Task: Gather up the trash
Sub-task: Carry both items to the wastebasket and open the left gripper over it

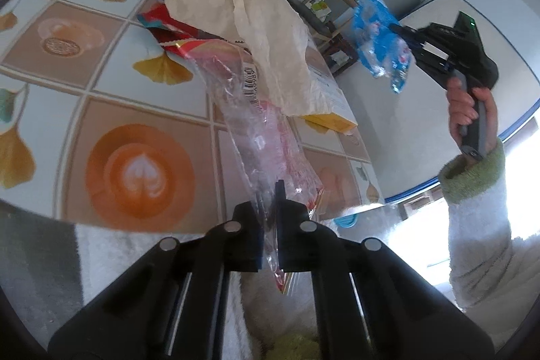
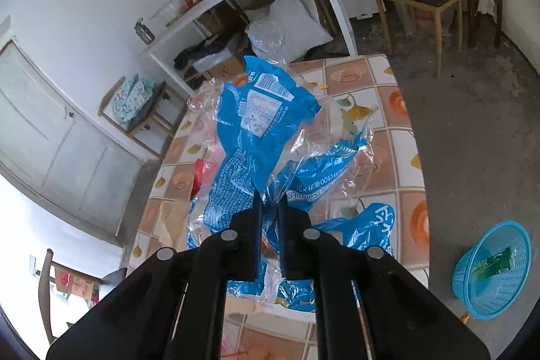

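left gripper (image 1: 268,208): fingers closed narrow on a clear bag (image 1: 260,123) with a barcode label and pink contents; bag stretched from the fingers up across the tabletop (image 1: 111,110), far end tucked under a crumpled beige paper (image 1: 243,22). whether fully lifted or dragging: cannot tell.

right gripper (image 2: 270,215): fingers pinched narrow on a blue and clear wrapper (image 2: 256,130), held in the air above the tabletop. same wrapper seen from the left wrist view hanging off the right gripper, well apart from the tabletop edge.

still on the tabletop: beige paper, a red wrapper (image 1: 162,29) beneath it, a yellow packet (image 1: 334,122) near the far edge, a second blue wrapper (image 2: 368,225) just beside the right fingers in the right wrist view. further clear plastic visible at the far end, detail too blurred to name.

collection point: blue basket (image 2: 492,265) on the floor, right of the tabletop, tilted, with one green piece (image 2: 496,264) inside. nothing else visible in it.

progress, as judged: early. one piece binned, two pieces in hand and not yet delivered, at least four left lying. next step likely: carry both held pieces to the basket and release. risk noted: thin film may slip from a narrow pinch, and the clear bag may pull the beige paper along with it.
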`<state>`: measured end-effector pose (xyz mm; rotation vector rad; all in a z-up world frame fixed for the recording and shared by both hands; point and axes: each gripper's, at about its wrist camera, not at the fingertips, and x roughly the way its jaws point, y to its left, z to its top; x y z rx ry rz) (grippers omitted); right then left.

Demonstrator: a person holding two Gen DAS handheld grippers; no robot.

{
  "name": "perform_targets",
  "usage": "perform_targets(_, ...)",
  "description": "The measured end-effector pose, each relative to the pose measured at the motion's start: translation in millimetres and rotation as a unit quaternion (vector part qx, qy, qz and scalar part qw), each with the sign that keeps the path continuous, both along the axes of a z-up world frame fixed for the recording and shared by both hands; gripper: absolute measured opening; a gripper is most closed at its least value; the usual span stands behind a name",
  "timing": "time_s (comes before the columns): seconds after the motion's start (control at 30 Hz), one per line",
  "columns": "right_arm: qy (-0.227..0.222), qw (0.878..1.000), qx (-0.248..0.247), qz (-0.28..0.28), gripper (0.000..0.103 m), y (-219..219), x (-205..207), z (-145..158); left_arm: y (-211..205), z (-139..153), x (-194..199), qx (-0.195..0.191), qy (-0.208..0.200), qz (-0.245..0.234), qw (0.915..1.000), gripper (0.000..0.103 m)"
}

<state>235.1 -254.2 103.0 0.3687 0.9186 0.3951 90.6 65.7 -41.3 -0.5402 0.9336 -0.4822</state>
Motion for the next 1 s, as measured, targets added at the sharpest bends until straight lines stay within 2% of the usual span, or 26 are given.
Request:
perform_targets(0.17,-0.007,1.000,0.007,-0.007,0.008,-15,-26,-1,5,14,-20,0.029,-0.009,0.014,0.9994,0.002)
perform_targets(0.33,-0.024,0.999,0.022,-0.018,0.008,-39,-53,1,2,37,-51,0.051,-0.035,0.013,0.9980,0.002)
perform_targets(0.6,-0.047,0.995,0.059,-0.059,0.008,-102,-103,1,-23,79,-76,0.047,-0.103,-0.024,0.9933,0.002)
perform_targets(0.67,-0.051,0.994,0.066,-0.073,0.008,-119,-113,-1,-39,91,-74,0.036,-0.120,-0.046,0.9911,0.002)
perform_targets(0.8,-0.055,0.988,0.080,-0.118,0.008,-163,-140,-15,-74,103,-55,-0.008,-0.122,-0.096,0.9878,0.002)
perform_targets(1.0,-0.032,0.975,0.092,-0.199,0.008,-229,-174,-51,-146,122,-10,0.011,-0.144,-0.169,0.9751,0.002)
